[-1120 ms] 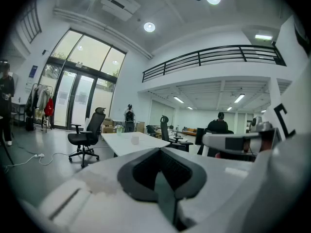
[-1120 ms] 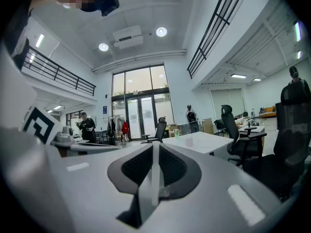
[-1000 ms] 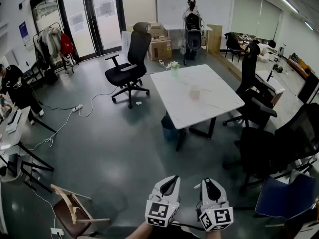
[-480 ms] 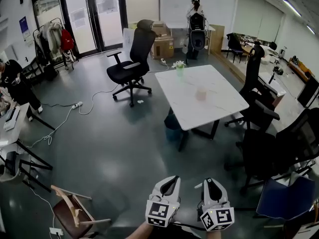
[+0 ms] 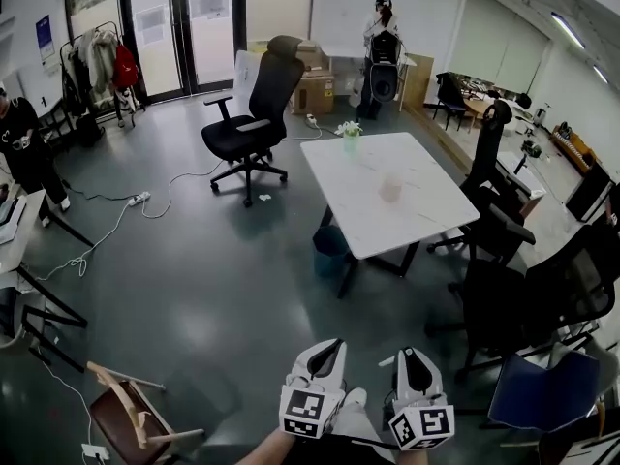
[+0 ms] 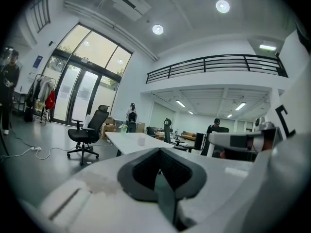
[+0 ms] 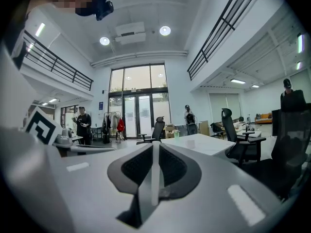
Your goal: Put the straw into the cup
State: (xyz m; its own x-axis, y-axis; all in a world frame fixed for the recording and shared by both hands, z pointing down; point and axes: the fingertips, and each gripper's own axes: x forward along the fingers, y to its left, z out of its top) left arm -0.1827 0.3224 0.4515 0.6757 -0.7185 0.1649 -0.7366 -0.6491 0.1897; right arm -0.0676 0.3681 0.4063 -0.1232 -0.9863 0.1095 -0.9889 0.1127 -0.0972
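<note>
Right gripper [image 7: 154, 147] was clamped on a thin white straw [image 7: 153, 178], which stood upright in the narrow gap between its pads. Left gripper [image 6: 159, 152] had its jaws drawn together with nothing between them. Both hung low and side by side over the grey floor [image 5: 223, 289], well apart from the white bench [image 5: 358, 192]. The pale cup [image 5: 390, 190] stood near the middle of that bench. A small green plant pot [image 5: 350, 139] sat at its far edge.
</note>
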